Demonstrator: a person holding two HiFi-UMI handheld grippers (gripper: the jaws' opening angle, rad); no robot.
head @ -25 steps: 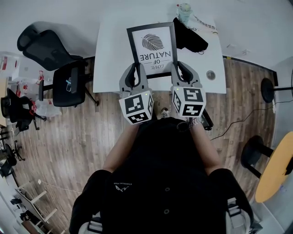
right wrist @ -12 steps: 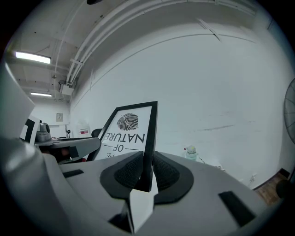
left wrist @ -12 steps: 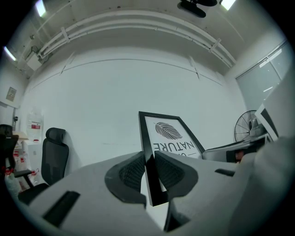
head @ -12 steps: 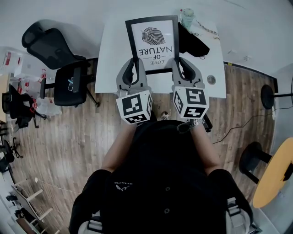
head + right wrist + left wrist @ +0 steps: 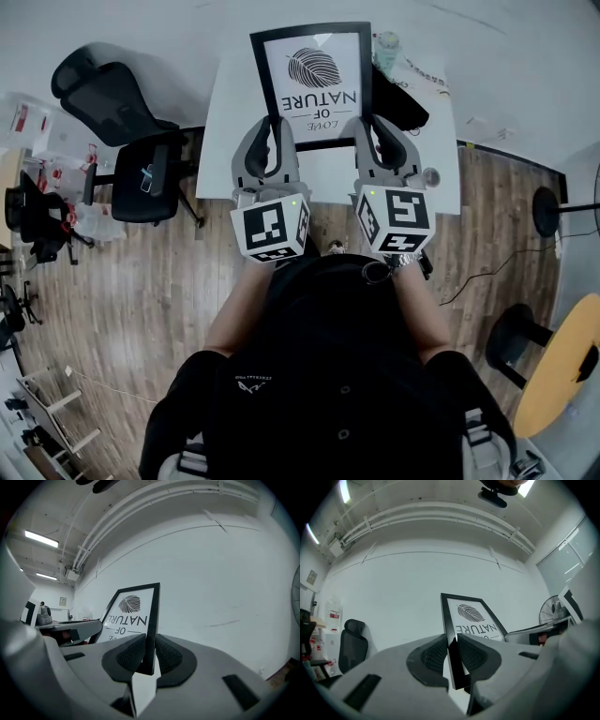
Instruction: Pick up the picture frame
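Jaws on the left gripper (image 5: 275,131) are clamped on the picture frame's (image 5: 314,80) left edge, and the right gripper (image 5: 368,129) is pinching its right edge. Frame's held between both, leaf print showing, above the white table (image 5: 223,141).

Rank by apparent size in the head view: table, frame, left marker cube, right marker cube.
Largest: table.
Then: frame.
Smallest: left cube and right cube, which look alike; both sit nearest the camera, which inflates them.
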